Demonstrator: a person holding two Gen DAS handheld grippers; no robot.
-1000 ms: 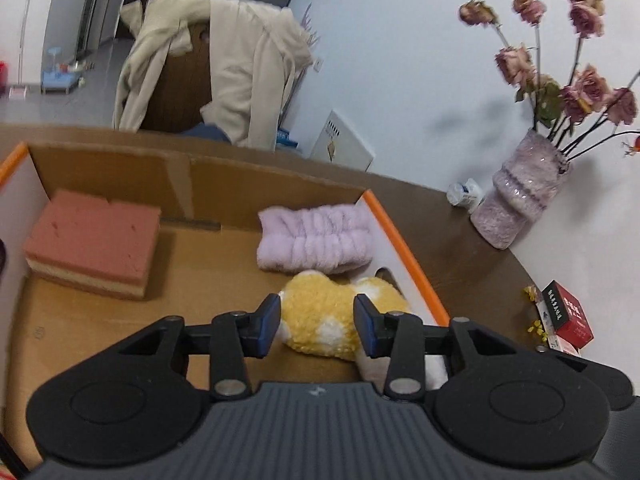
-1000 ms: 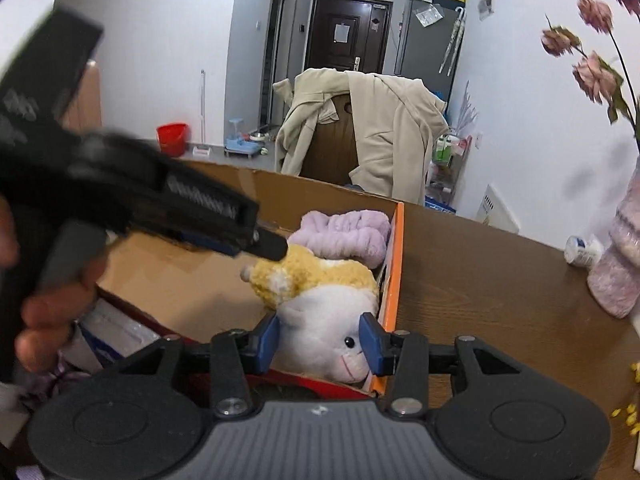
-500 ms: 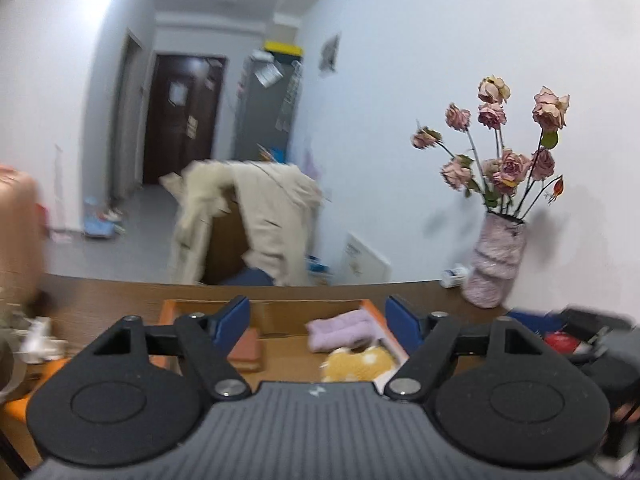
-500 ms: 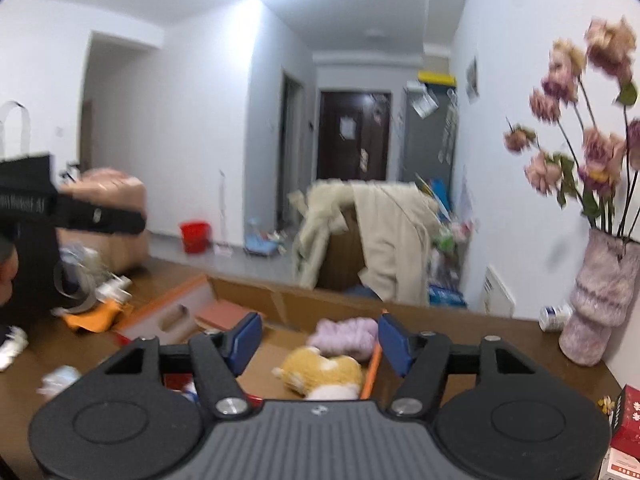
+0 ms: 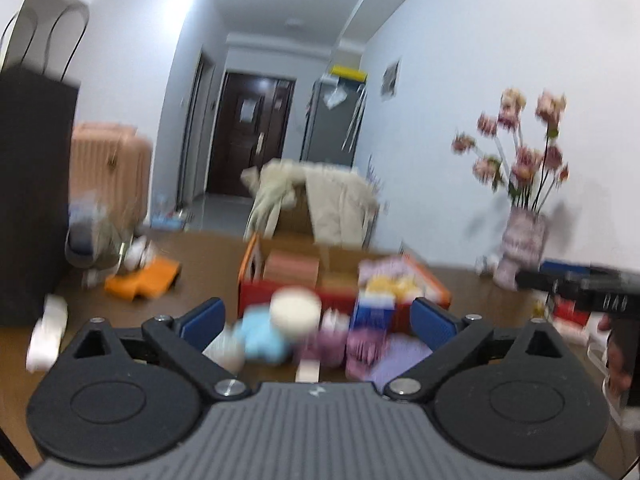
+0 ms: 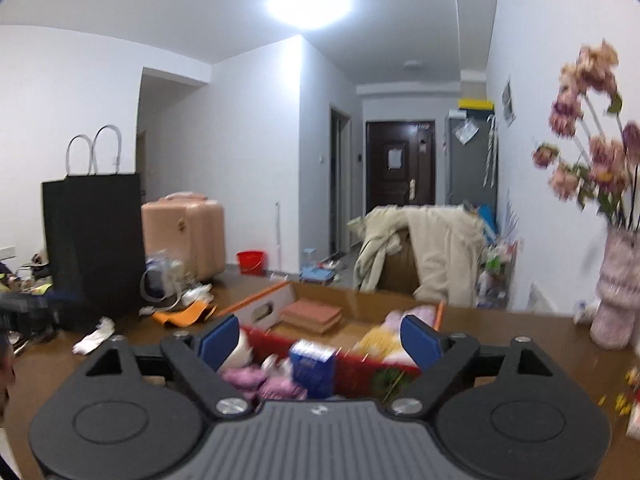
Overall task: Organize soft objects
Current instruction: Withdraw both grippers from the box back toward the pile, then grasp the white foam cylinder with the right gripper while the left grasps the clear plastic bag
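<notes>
An orange-edged cardboard box (image 6: 352,304) stands on the brown table and holds a pink sponge (image 6: 312,314), a lilac headband (image 6: 416,314) and a yellow and white plush toy (image 6: 378,340). The box also shows in the left wrist view (image 5: 280,292), blurred. In front of it lie a light blue soft toy (image 5: 264,340), purple soft items (image 6: 260,384) and a blue and white packet (image 6: 312,364). My left gripper (image 5: 318,320) is open and empty, held back from the box. My right gripper (image 6: 318,338) is open and empty, also back from it.
A vase of dried roses (image 6: 616,288) stands at the right. A black paper bag (image 6: 94,248), an orange cloth (image 6: 182,316) and white scraps (image 6: 94,336) are on the left. A chair draped with a beige coat (image 6: 424,256) stands behind the table.
Both grippers opened wide, let go of the plush toy in the box, and pulled up and back from it. The views now take in the whole table.
</notes>
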